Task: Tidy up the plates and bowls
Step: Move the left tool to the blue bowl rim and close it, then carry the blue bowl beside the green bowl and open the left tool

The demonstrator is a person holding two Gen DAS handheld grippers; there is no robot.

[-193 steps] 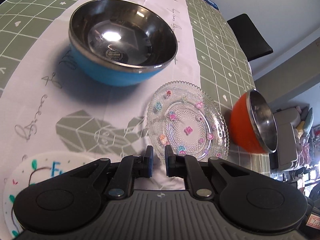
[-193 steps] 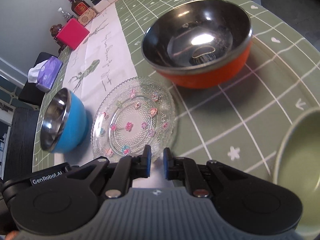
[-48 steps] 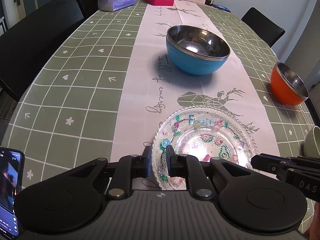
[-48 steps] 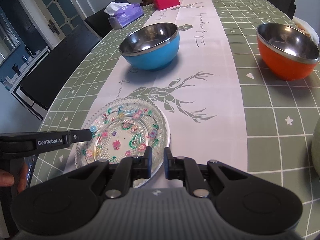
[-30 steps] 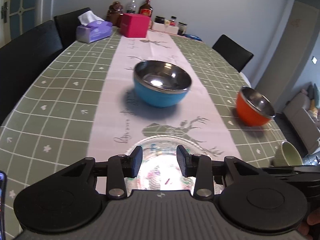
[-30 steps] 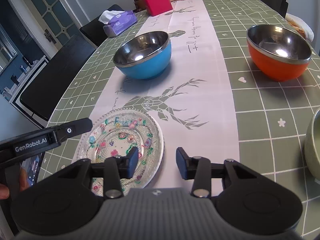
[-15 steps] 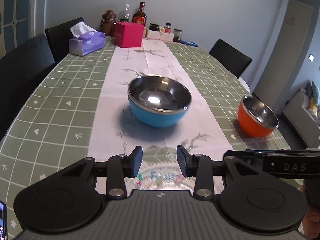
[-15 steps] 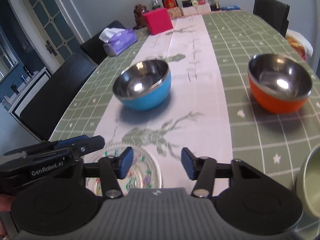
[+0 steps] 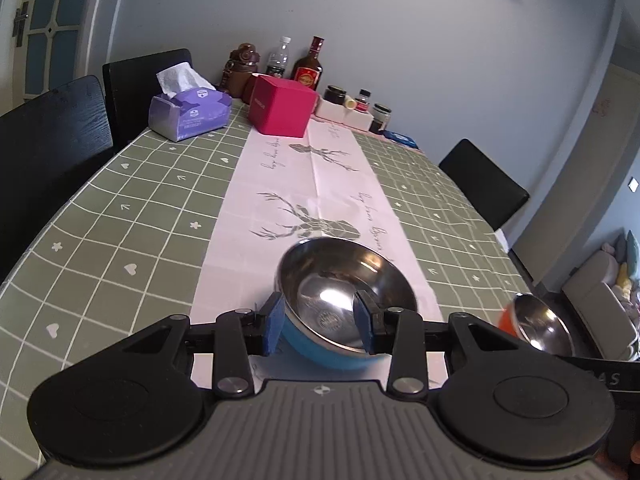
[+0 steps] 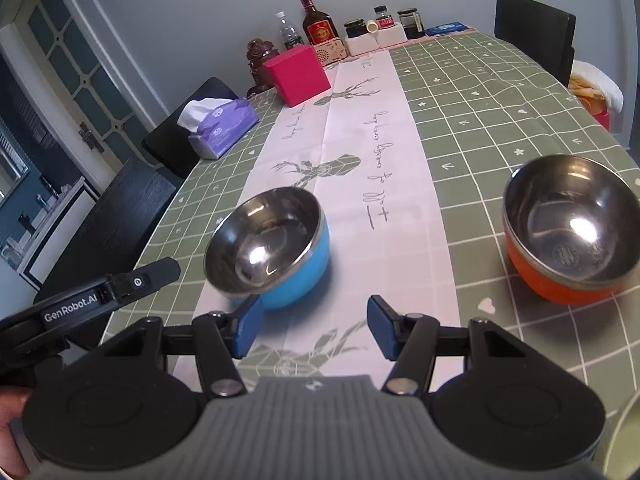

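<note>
**Both grippers leave the plates and head for the bowls**

On the table's pale runner (image 10: 404, 152), the blue bowl (image 10: 280, 256) sits upright, now the nearest thing to both tools. The glass plate that lay before them a second ago is out of sight, apparently set down, so the bowls look next. The left gripper (image 9: 320, 322) stands partly open and empty, the blue bowl's rim framed between its pads. The right gripper (image 10: 314, 326) has just widened and holds nothing. The orange bowl (image 10: 572, 236) waits well apart, to the right.
</note>
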